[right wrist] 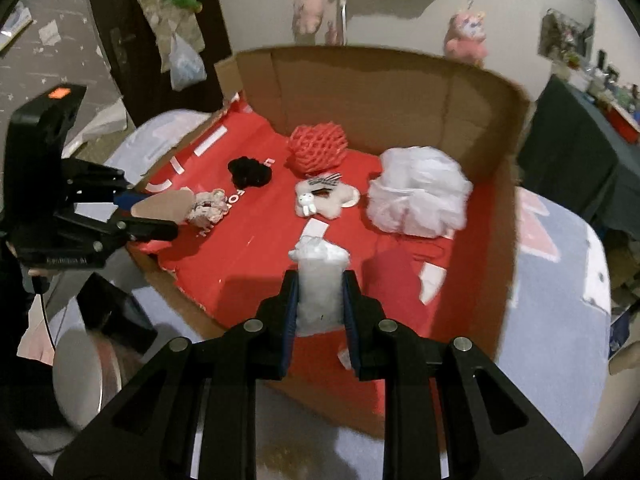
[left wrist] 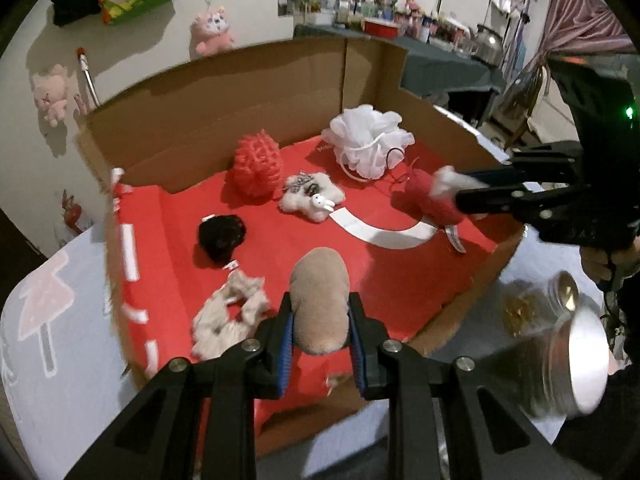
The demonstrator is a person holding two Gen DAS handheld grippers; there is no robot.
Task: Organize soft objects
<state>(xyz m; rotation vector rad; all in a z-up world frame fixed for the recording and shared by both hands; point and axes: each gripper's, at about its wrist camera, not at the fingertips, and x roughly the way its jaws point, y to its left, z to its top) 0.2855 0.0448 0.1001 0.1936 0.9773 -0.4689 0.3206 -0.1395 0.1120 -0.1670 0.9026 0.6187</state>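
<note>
A cardboard box (left wrist: 208,120) lined in red holds several soft things: a white mesh pouf (left wrist: 368,140), a red net ball (left wrist: 256,172), a white star plush (left wrist: 312,196), a black scrunchie (left wrist: 222,236) and a beige scrunchie (left wrist: 232,312). My left gripper (left wrist: 320,300) is shut on a tan plush piece (left wrist: 318,280) above the box's near side. My right gripper (right wrist: 320,276) is shut on the white fluffy end (right wrist: 322,292) of a red plush toy (left wrist: 428,202), which hangs over the red floor. Each gripper shows in the other's view: left gripper (right wrist: 160,214), right gripper (left wrist: 460,196).
The box (right wrist: 380,92) sits on a pale blue patterned cloth (left wrist: 60,320). A glass jar with a metal lid (left wrist: 576,344) stands just outside the box's near corner. Plush toys (left wrist: 212,32) hang on the wall behind. A cluttered dark table (left wrist: 440,60) stands at the back right.
</note>
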